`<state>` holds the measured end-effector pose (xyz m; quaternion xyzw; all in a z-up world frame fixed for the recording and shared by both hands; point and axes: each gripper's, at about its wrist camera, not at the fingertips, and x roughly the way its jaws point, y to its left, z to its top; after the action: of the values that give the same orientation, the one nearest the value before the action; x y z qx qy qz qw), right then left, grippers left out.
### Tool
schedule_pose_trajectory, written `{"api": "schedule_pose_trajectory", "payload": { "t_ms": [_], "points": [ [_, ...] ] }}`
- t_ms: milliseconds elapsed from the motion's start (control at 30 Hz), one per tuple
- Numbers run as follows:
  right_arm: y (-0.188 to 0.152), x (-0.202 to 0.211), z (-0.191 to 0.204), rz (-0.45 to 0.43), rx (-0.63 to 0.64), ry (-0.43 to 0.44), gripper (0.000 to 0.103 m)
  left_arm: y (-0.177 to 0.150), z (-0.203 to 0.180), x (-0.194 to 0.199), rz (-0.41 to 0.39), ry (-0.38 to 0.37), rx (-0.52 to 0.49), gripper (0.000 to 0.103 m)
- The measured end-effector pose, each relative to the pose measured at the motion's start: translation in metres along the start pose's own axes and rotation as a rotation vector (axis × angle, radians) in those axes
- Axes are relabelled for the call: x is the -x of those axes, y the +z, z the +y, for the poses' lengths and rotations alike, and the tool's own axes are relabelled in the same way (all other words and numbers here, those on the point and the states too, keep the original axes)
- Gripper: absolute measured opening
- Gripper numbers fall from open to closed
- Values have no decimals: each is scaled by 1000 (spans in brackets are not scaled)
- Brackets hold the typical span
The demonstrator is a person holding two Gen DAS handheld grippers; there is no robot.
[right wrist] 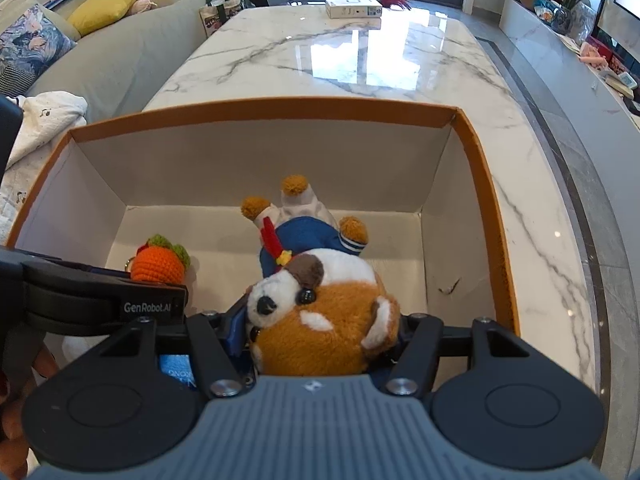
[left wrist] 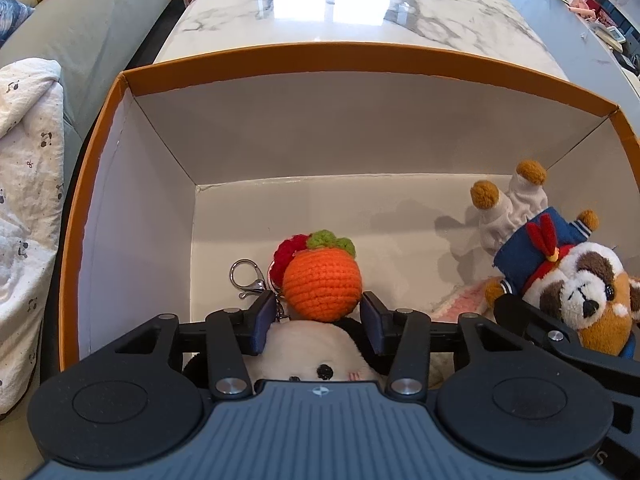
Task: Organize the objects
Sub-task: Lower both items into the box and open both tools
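Observation:
An orange box [left wrist: 304,54] with white inside walls stands on the marble table. My left gripper [left wrist: 318,316] is inside it, its jaws closed on a white plush toy [left wrist: 308,354] that carries a crocheted orange fruit charm [left wrist: 322,282] with a metal clasp [left wrist: 244,278]. My right gripper [right wrist: 320,332] is shut on the head of a brown and white plush dog [right wrist: 332,320] in a blue sailor outfit, held upside down with its feet toward the far wall. The dog also shows in the left wrist view [left wrist: 576,284]. The charm shows in the right wrist view [right wrist: 160,266].
The marble table [right wrist: 340,60] stretches beyond the box, with a small white box [right wrist: 352,8] at its far end. A grey sofa [right wrist: 116,52] with cushions and a white cloth [left wrist: 28,180] lies to the left. A pink knitted item [left wrist: 460,304] lies on the box floor.

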<state>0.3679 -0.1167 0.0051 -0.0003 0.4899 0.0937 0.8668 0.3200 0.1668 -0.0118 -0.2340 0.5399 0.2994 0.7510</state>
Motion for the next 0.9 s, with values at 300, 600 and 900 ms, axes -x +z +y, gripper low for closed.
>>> {"api": "schedule_pose_trajectory", "payload": {
  "t_ms": [300,600,900],
  "points": [
    [0,-2,-6,29,-35,19,65,0,1,-2,7,-14,22,60],
    [-2,-5,-2,40,-40,27,72,-2,0,3,-17,-16,19,82],
    [-5,0,2,22,-36,17,75,-5,-2,17,-69,1,-1,84]
  ]
}}
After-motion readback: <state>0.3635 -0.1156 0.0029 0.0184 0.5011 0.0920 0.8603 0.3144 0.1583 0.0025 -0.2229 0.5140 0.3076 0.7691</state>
